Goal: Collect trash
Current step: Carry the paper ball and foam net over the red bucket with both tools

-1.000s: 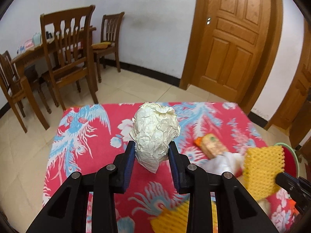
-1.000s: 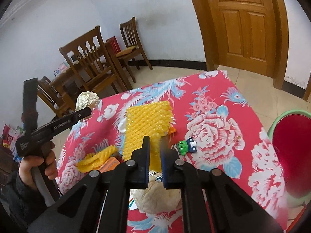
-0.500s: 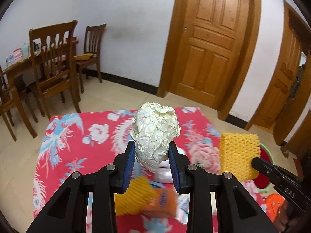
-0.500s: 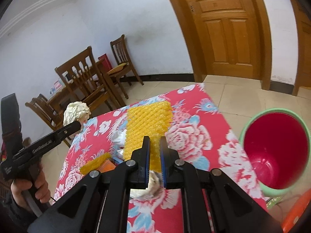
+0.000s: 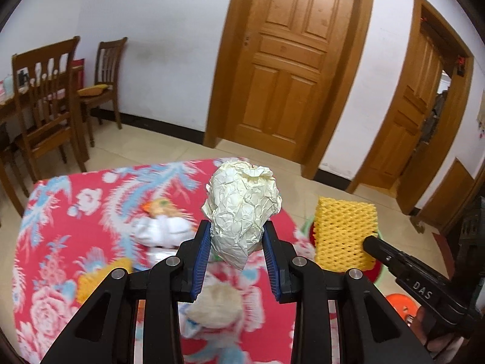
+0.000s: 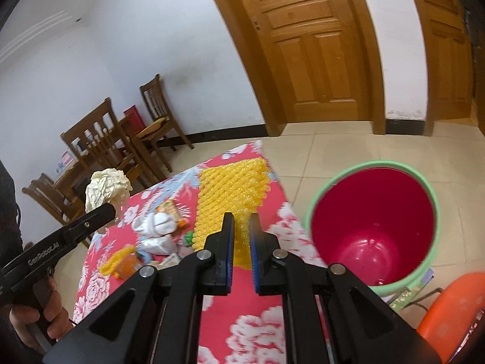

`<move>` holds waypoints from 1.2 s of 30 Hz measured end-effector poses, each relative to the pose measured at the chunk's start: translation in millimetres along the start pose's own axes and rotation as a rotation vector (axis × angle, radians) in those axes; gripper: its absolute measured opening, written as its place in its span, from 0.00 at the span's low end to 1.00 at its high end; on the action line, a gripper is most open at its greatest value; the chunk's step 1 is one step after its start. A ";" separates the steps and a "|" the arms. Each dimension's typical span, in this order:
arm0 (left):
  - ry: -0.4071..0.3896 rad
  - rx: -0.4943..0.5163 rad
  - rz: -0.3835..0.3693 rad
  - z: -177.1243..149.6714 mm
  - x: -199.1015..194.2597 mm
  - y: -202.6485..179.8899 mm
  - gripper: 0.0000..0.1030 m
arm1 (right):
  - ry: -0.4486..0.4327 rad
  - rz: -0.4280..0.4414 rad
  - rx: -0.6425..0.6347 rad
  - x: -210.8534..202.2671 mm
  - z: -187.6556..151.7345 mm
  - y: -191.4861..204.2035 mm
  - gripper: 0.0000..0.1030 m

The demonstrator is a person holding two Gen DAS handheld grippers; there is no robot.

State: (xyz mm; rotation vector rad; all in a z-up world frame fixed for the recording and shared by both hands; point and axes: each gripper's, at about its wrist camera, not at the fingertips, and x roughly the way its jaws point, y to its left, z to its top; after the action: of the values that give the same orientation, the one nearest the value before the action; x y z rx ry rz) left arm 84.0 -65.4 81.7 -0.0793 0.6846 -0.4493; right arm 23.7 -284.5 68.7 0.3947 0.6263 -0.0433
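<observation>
Between the blue pads of the left hand-held gripper (image 5: 237, 253) a crumpled ball of pale paper (image 5: 242, 209) is clamped, lifted clear of the tabletop (image 5: 60, 212). In the right hand-held gripper (image 6: 241, 236) a sheet of yellow foam netting (image 6: 232, 188) is pinched, the jaws nearly closed on its thin lower edge. Below and just beyond both hand-held grippers, more litter lies on the flowered cloth: a white crumpled wrapper (image 6: 157, 227), an orange packet (image 6: 128, 265) and a smaller scrap of yellow netting (image 5: 91, 279). Farther off, ahead and to the right of the right hand-held gripper, a red bucket with a green rim (image 6: 372, 224) stands on the floor beside the tabletop, its mouth open and apparently empty.

The step in hand is judged to be the carrying of both pieces to the bucket. For the next move, each piece needs to be brought over the rim before the jaws are released; the light netting may drift or catch on the rim.
</observation>
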 end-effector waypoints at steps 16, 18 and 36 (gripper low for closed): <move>0.106 0.081 -0.101 -22.3 53.8 -88.4 0.33 | -0.007 -0.125 0.143 -12.4 -4.3 -84.3 0.12; 0.122 0.092 -0.110 -25.6 62.3 -96.9 0.33 | 0.000 -0.138 0.161 -11.8 -4.8 -93.7 0.12; 0.295 0.195 -0.168 -52.5 148.9 -164.1 0.34 | 0.051 -0.284 0.287 7.0 -12.3 -172.5 0.12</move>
State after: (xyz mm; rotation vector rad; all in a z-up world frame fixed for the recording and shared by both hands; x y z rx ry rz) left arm 91.3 -272.9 -11.8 0.1168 0.9242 -0.6957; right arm -4.7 -438.9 -4.2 0.5827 0.7257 -0.3983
